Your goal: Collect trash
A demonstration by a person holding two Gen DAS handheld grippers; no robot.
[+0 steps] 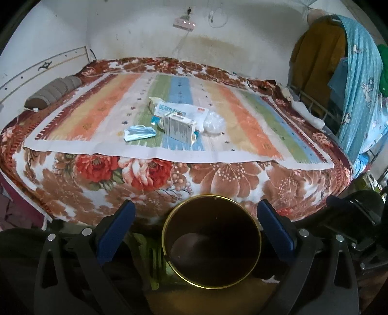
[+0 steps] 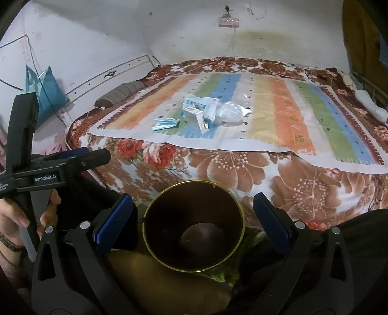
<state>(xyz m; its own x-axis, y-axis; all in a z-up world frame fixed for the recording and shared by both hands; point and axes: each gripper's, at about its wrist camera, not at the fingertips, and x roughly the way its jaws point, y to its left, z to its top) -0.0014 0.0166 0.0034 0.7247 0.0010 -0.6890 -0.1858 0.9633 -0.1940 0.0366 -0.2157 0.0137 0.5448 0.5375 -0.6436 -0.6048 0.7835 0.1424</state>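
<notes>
Right below both cameras stands a dark round bin (image 1: 211, 244) with a thin gold rim. It sits on the floor, just in front of the bed (image 1: 169, 179). Nothing can be seen inside the bin.

Both claws hang above the bin. The left gripper (image 1: 196, 218) has its two blue pads wide apart, one on each side of the bin's rim, and it holds nothing. The right gripper (image 2: 192, 210) is just the same: its fingers are spread wide on each side of the bin, with nothing between them. In the right view, the left gripper shows off to the left of the bin, with a hand (image 2: 26, 213) wrapped around its handle.

The trash lies past the bin, in a small heap near the middle of the striped cloth (image 1: 254, 126) on the bed. A crumpled blue face mask (image 1: 139, 133) is the piece farthest left in the heap. Next to it a small grey box (image 1: 179, 127) stands up on its side. Behind the box is a white and blue packet (image 1: 181, 110). A scrunched clear plastic bag (image 1: 214, 123) lies to the right of the box.

Far from the bin, a brown pillow (image 1: 52, 92) rests at the left end of the bed. A white power strip (image 1: 184, 23) hangs on the wall beyond the bed.
</notes>
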